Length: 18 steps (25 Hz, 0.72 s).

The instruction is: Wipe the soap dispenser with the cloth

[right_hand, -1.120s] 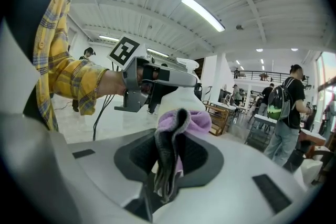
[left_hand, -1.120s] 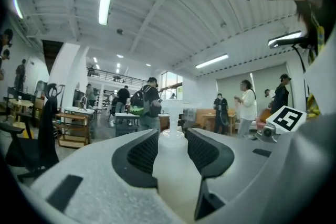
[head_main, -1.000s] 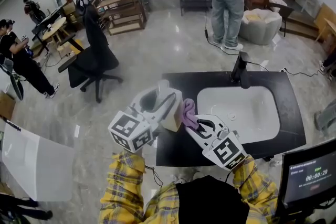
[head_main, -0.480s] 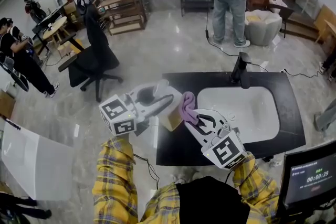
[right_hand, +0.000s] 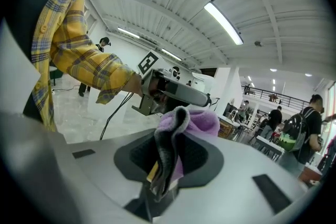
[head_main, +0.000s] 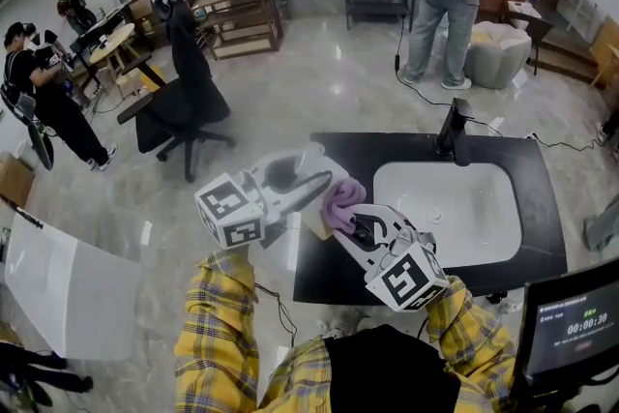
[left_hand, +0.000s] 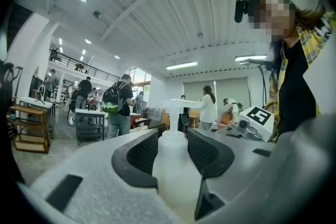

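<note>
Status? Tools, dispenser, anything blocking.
Left tool shut on soap dispenser. Right tool shut on purple cloth, close beside dispenser, contact unclear. Nothing between them.

The cloth (right_hand: 198, 121) is fleecy; the soap dispenser (left_hand: 171, 166), translucent smooth plastic.

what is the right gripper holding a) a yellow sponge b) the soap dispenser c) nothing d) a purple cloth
d: the right gripper has its jaws pinched on the purple cloth, while the soap dispenser sits in the left gripper.
</note>
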Each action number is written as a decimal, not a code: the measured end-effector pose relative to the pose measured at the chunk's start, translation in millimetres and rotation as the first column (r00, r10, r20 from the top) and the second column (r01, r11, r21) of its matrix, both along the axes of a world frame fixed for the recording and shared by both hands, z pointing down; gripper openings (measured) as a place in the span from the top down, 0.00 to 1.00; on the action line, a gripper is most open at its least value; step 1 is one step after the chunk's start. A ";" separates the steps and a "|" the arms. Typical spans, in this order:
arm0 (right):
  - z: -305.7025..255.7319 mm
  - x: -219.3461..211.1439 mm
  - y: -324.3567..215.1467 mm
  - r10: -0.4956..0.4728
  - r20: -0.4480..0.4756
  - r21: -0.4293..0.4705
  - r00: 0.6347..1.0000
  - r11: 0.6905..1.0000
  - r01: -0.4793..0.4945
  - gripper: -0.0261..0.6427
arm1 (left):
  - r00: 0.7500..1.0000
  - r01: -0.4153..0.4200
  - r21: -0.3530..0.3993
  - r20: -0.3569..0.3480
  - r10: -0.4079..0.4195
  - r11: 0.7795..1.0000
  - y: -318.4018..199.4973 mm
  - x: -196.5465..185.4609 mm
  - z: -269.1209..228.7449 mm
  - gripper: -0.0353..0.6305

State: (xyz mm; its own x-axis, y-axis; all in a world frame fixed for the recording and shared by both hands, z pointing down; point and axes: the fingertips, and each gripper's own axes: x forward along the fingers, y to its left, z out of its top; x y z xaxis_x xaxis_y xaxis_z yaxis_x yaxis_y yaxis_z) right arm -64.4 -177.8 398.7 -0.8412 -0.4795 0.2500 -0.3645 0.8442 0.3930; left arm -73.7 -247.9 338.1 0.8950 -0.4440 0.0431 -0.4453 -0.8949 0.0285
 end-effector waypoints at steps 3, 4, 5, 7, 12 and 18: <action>7.5 -2.3 3.0 -0.018 0.003 -0.032 1.000 0.999 0.018 0.84 | 1.000 0.006 0.004 0.000 -0.006 1.000 0.7 -0.6 0.4 0.71; 11.0 -2.9 4.0 -0.022 0.002 -0.044 1.000 0.999 0.022 0.84 | 1.000 0.007 0.005 -0.001 -0.007 1.000 1.0 -0.9 0.5 0.71; 14.8 -3.4 5.0 -0.025 0.000 -0.055 1.000 0.998 0.025 0.84 | 1.000 0.009 0.005 -0.003 -0.009 1.000 1.4 -1.1 0.5 0.71; 23.1 -4.4 7.1 -0.031 -0.006 -0.077 1.000 0.997 0.030 0.84 | 1.000 0.012 0.006 -0.005 -0.012 1.000 2.2 -1.3 0.2 0.71; 45.5 -6.8 11.1 -0.042 -0.030 -0.131 0.999 0.991 0.038 0.84 | 1.000 0.018 0.007 -0.008 -0.018 1.000 3.9 -2.3 -1.6 0.71; 68.6 -7.7 13.6 -0.048 -0.050 -0.187 0.998 0.982 0.038 0.84 | 1.000 0.027 0.011 -0.009 -0.027 1.000 5.8 -2.4 -3.1 0.71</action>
State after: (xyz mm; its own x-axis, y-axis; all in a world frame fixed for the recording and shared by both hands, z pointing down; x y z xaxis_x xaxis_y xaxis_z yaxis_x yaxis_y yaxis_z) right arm -72.1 -164.2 467.3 -0.8428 -0.3839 0.3772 -0.3085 0.9189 0.2460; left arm -76.1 -242.1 335.0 0.8832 -0.4681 0.0303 -0.4688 -0.8830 0.0230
